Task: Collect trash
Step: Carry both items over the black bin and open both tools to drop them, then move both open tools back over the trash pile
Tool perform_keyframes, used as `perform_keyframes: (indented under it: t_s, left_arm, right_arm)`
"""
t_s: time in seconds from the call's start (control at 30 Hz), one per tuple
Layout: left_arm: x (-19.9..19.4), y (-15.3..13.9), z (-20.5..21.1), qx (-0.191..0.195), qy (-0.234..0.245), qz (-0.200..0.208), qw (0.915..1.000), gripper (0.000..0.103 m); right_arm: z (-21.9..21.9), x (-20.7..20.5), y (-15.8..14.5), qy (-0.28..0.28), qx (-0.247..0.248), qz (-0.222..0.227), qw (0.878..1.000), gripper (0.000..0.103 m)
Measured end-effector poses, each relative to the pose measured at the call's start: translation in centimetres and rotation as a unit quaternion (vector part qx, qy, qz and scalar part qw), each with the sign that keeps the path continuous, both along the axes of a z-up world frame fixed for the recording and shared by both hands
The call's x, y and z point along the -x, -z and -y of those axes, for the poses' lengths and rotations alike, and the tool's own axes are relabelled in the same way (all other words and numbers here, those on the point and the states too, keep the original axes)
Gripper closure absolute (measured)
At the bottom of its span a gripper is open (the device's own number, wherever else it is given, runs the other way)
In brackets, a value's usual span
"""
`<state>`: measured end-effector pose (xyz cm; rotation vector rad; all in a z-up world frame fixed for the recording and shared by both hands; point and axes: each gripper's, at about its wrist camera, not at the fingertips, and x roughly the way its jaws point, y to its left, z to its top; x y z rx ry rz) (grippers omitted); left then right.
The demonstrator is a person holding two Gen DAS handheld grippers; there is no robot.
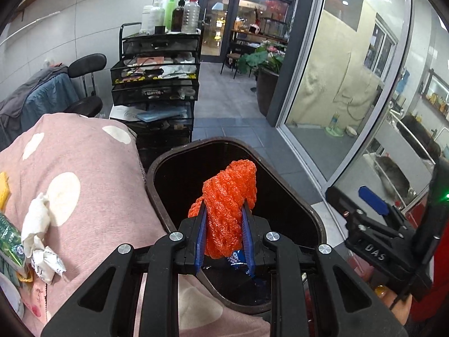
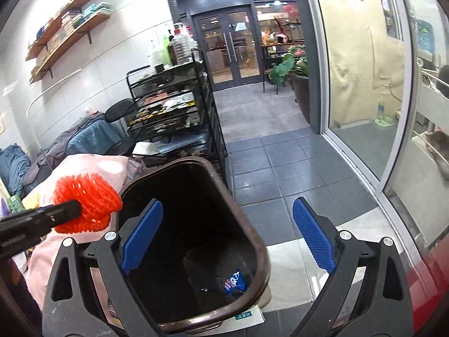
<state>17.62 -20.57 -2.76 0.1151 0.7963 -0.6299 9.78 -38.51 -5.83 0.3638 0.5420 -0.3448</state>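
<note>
My left gripper (image 1: 224, 210) is shut on an orange foam net (image 1: 228, 205) and holds it above the open brown trash bin (image 1: 314, 219). The net also shows in the right wrist view (image 2: 87, 199), at the bin's left rim (image 2: 252, 224). A blue snack wrapper (image 2: 234, 282) lies at the bottom of the bin. My right gripper (image 2: 227, 236) is open and empty over the bin's mouth; it also shows at the right of the left wrist view (image 1: 373, 199). Crumpled white tissue (image 1: 36, 224) and a white wrapper (image 1: 49, 264) lie on the pink dotted cloth (image 1: 92, 185).
A green packet (image 1: 9, 241) lies at the cloth's left edge. A black wire cart (image 1: 155, 84) with bottles stands behind the bin. A glass partition (image 1: 350, 84) runs along the right. Grey tiled floor (image 2: 280, 168) lies beyond.
</note>
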Motion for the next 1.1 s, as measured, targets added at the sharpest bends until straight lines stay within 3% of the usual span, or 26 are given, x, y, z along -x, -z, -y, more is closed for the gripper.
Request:
perform_keyframes:
  t_s: [0.23,0.33,0.4,0.57,0.83,1.1]
  left_arm:
    - [-1.2,1.7,1.3,-0.026,-0.003,-0.026,0.9993,0.079]
    - [-1.5,2.2,1.5,-0.034,-0.006,-0.031,0.9989,0.059]
    - [-1.3,2.4,1.7,-0.043,-0.010,-0.024,0.9988,0.029]
    - [-0.5,2.1,1.9,-0.057,-0.005,0.005,0.9983,0.015]
    - [0.5,0.9,1.5,-0.067,-0.007,0.042,0.9968,0.008]
    - [3.3,-2.3,-0.9,-0.033,-0.020,0.096,0.9946,0.005]
  right_arm:
    - [1.7,0.4,0.2,0.021,-0.002,-0.004,1.000,0.010]
    - [2.2,0.2,0.3,0.027,-0.008,-0.005,1.000,0.010]
    - [2.5,0.3,0.3,0.031,-0.008,-0.004,0.999,0.009]
    - [2.9,0.3,0.2,0.039,-0.008,-0.002,0.999,0.006]
    - [3.2,0.3,0.6,0.041,-0.015,-0.006,0.999,0.006]
    - [1.9,-0.1,0.0,0.011,-0.015,0.002,1.000,0.006]
